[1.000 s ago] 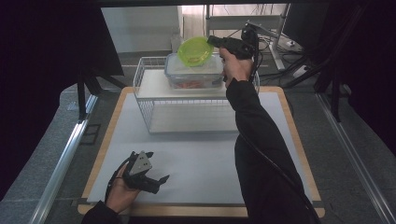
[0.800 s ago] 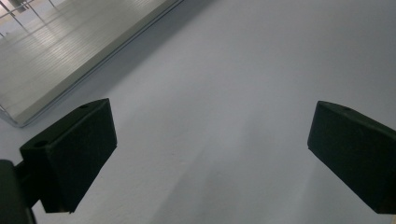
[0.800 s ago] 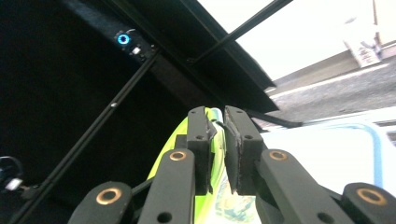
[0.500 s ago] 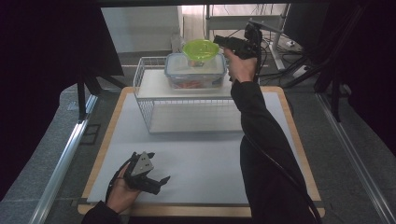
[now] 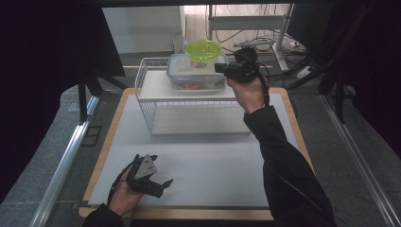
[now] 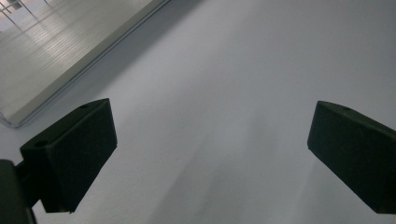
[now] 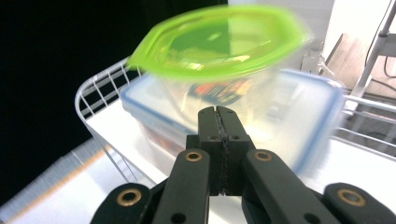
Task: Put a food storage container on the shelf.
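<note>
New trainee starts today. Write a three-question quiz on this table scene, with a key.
1. True or false: the left gripper has its jaws open over the white mat.
2. What is directly beneath the green-lidded tub? A: the mat. B: the clear box on the wire rack. C: the floor.
3. Fill in: the right gripper points at the tub with its jaws ____.

Key: 1 true; 2 B; 3 shut, with nothing between them.
</note>
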